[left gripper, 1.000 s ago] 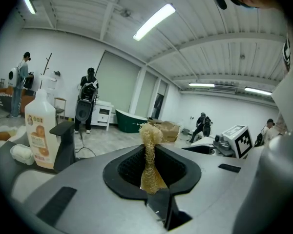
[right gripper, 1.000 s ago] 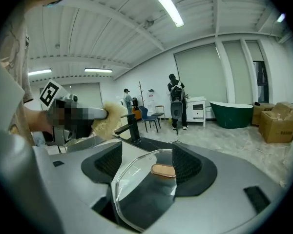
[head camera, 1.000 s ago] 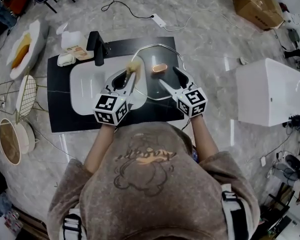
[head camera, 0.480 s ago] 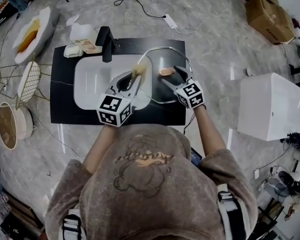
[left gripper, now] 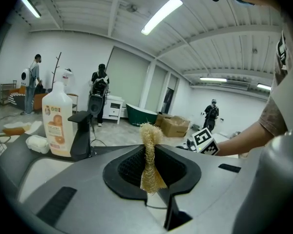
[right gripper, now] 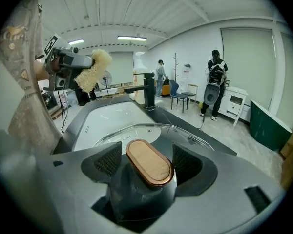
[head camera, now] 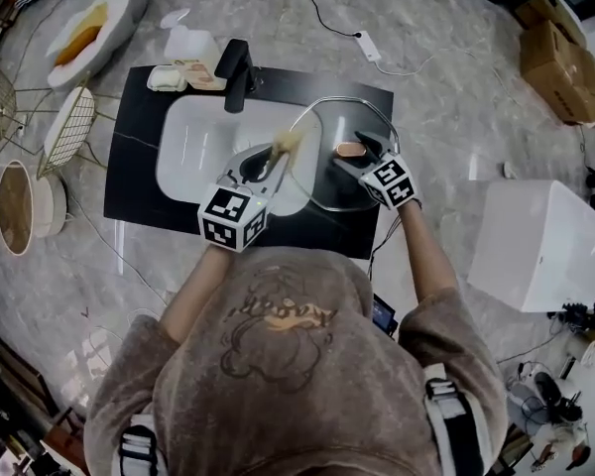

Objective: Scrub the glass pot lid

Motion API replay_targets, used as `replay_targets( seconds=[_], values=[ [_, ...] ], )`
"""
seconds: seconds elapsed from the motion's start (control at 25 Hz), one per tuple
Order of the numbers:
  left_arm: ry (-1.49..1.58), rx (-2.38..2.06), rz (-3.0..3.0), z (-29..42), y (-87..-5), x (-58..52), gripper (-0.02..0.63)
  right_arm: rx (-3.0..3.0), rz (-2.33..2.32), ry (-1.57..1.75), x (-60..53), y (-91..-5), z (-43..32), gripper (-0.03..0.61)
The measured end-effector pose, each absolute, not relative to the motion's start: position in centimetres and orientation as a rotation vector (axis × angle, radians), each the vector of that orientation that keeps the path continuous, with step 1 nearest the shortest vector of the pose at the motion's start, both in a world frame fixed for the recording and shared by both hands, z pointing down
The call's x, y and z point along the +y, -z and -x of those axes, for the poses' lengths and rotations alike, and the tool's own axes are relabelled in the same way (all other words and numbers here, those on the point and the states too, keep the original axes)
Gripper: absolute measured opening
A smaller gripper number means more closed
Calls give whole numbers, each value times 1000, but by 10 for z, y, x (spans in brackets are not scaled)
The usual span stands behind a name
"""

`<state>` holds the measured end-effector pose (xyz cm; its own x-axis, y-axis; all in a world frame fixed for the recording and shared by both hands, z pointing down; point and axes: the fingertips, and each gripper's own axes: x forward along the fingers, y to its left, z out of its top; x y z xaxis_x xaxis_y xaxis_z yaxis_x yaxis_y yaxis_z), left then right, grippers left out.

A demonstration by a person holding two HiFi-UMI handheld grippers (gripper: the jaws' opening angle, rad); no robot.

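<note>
Over the sink [head camera: 190, 152] on the counter [head camera: 129, 191], the right tongs [head camera: 357, 153], open a second ago, now clench the knob [right gripper: 147, 161] of the glass pot lid [head camera: 325, 184]. The left tongs [left gripper: 151, 155] grasp a loofah scrubber [head camera: 289, 143] at the lid's rim.

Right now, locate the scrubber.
In the head view, the scrubber is clamped in the left gripper, over the sink's right edge, beside the glass lid.

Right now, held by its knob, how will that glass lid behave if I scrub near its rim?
The glass lid looks rigid, so it probably won't flex. Held only at the knob by the right gripper, rim pressure may tilt it. Being glass, it could crack against the sink.
</note>
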<state>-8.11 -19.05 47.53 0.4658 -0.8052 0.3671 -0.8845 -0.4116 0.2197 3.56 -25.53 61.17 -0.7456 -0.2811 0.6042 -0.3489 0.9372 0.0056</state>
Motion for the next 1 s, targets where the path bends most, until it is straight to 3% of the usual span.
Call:
replay_targets(
  seconds=[1.0],
  values=[
    [-313,-1446,-2276,96,-488,-195,64,-2404,-131,-62,-253,-633,-23,256]
  ],
)
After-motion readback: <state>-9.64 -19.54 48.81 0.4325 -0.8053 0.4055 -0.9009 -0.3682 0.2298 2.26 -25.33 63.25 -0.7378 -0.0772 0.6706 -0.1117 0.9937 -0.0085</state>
